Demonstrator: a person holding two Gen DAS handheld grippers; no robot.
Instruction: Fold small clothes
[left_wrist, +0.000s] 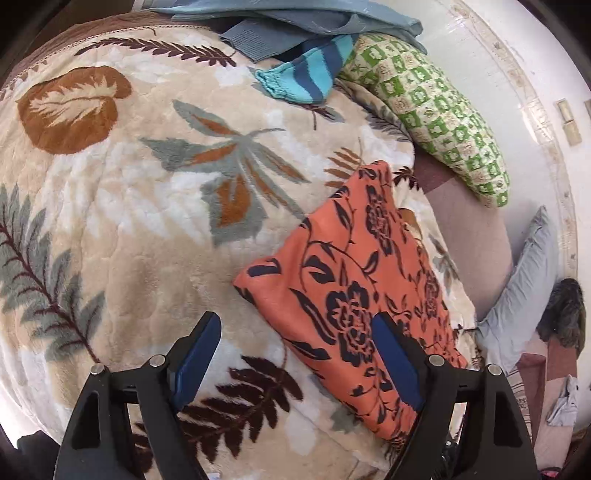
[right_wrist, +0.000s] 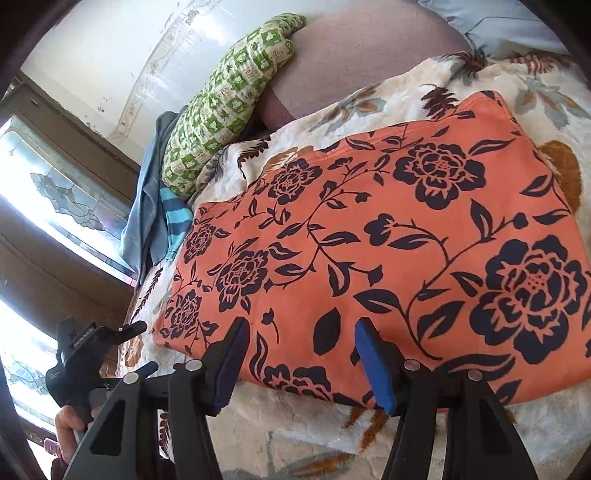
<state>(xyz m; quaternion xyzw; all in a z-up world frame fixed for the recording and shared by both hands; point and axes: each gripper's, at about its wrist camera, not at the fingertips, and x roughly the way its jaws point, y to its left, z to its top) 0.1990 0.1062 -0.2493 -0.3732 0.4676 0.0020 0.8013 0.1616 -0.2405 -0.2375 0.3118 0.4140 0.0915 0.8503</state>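
Cloth (right_wrist: 369, 236), orange floral, lies folded flat on the blanket (left_wrist: 122, 206), long axis across the right gripper (right_wrist: 299, 354), which hangs wide open and empty at its near edge; left gripper (left_wrist: 295, 354), also open and empty, sits off its corner.

The folded orange cloth with dark flower print (left_wrist: 354, 295) lies flat on the plush cream blanket with leaf pattern (left_wrist: 129, 206) that covers the bed. Beyond it, at the blanket's far edge, the green-and-cream checked pillow (left_wrist: 436, 110) rests against the wall. Just beside the pillow sits the blue striped knit garment (left_wrist: 310, 74), with the grey-blue knit garment (left_wrist: 280, 26) heaped behind it.
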